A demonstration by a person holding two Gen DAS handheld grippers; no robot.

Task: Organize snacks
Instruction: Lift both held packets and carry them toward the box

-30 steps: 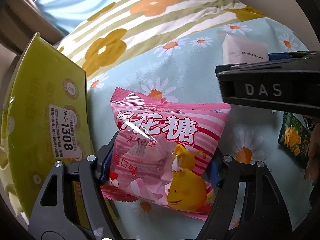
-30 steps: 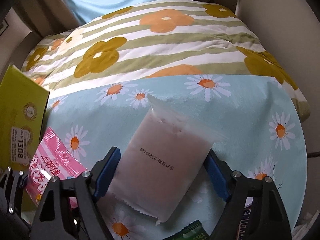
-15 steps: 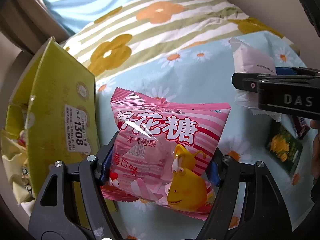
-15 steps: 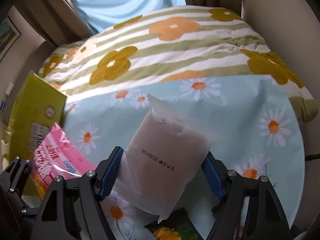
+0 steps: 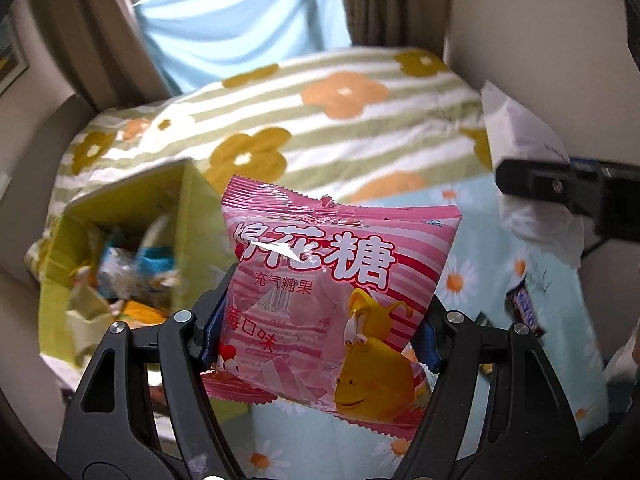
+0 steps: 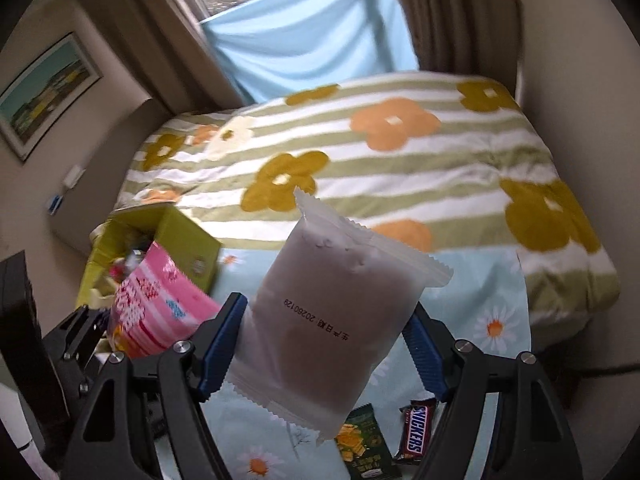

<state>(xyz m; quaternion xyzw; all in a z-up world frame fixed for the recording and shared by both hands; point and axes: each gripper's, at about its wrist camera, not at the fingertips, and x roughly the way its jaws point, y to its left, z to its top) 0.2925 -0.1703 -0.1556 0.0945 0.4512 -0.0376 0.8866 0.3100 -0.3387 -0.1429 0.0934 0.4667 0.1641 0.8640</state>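
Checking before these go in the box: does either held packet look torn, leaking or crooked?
No tear or spill shows. The pink marshmallow bag sits puffed and intact in the left tool. The frosted white packet hangs tilted in the right tool, its lower corner drooping below the pads, seams whole.

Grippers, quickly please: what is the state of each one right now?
Left gripper: closed on the pink marshmallow bag.
Right gripper: closed on the frosted white packet.
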